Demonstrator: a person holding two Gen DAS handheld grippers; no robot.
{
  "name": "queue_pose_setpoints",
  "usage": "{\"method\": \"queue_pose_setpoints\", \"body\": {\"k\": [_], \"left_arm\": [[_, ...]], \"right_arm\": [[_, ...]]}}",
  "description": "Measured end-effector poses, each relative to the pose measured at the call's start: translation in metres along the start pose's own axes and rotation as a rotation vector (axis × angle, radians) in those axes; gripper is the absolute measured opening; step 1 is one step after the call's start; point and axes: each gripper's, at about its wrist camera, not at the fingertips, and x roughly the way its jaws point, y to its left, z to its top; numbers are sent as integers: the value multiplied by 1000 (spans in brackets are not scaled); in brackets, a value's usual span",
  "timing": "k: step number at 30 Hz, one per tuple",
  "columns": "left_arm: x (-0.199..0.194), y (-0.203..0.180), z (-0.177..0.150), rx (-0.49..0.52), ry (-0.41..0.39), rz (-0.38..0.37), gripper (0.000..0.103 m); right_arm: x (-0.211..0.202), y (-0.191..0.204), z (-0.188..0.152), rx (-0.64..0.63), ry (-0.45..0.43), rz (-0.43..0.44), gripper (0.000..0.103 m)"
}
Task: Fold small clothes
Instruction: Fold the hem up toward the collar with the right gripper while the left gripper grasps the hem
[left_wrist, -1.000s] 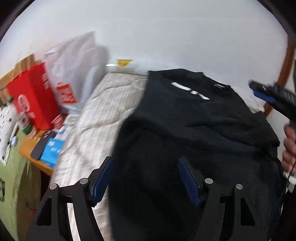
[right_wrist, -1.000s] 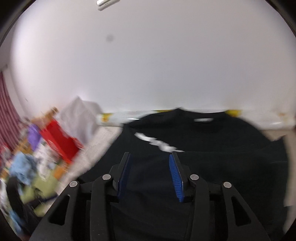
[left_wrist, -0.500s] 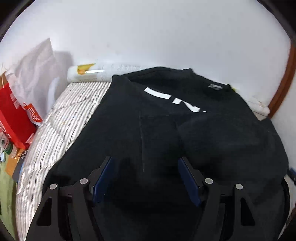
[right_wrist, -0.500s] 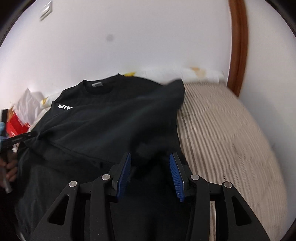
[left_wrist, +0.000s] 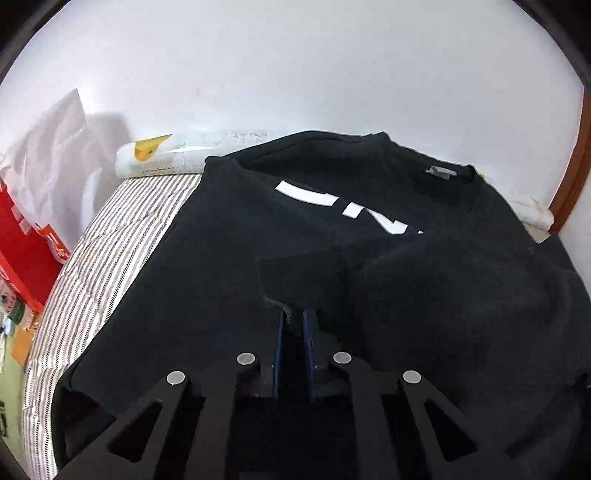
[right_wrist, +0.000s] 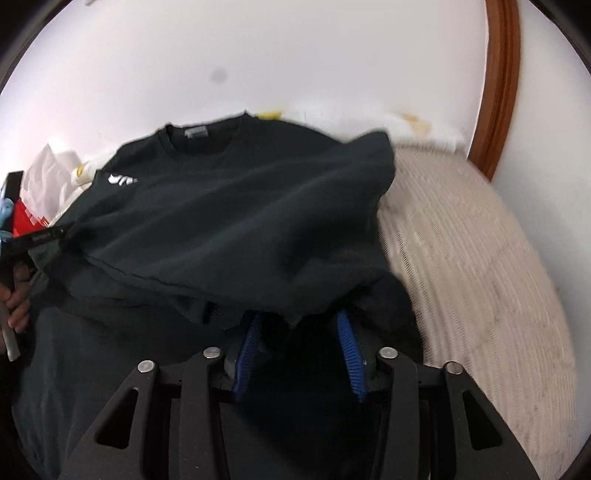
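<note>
Sweatshirt (left_wrist: 369, 258) half-folded on striped bed (left_wrist: 122, 236)

Left hand-held gripper (left_wrist: 291, 317) pinches a black cloth edge at 12 o'clock; right hand-held gripper (right_wrist: 299, 325), spread, has a raised fold draped over its tips. Collar points to 12 o'clock, toward the wall; red bag (left_wrist: 22, 251) at 9 o'clock, clear.

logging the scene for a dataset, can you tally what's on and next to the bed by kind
black sweatshirt: 1
grippers: 2, left gripper and right gripper
striped mattress: 1
red bag: 1
white plastic bag: 1
white roll with a yellow label: 1
total: 7
</note>
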Motion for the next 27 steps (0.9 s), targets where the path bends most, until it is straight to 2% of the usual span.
{"method": "queue_pose_setpoints", "body": {"k": [1,3,7,11,15,18,21,23,27], "left_arm": [[-3,4,2,-19,-14,-24,9],[-14,10,6,-37,-57,-53,8],[-40,24,18,-76,-122,-118,8],[-63,36,30,-79,-187,-94,8],[-71,57,37,-108,-220,-72,8],[-66,73,32,-136,-197,-75,8],[-52,79,18,-133,-157,-43,8],[-42,78,12,-121,-125,-22,7],[-31,77,4,-121,-82,-2,9]], "right_arm": [[4,-1,0,13,17,4,10],[7,-6,1,55,22,10,4],[-13,-15,4,94,-33,33,2],[-25,-23,5,115,-50,29,2],[-23,-23,2,124,8,38,3],[-33,-20,-2,82,7,69,4],[-57,-18,-3,47,-37,103,4],[-68,-15,0,16,-70,96,4],[-62,-6,16,5,-91,95,7]]}}
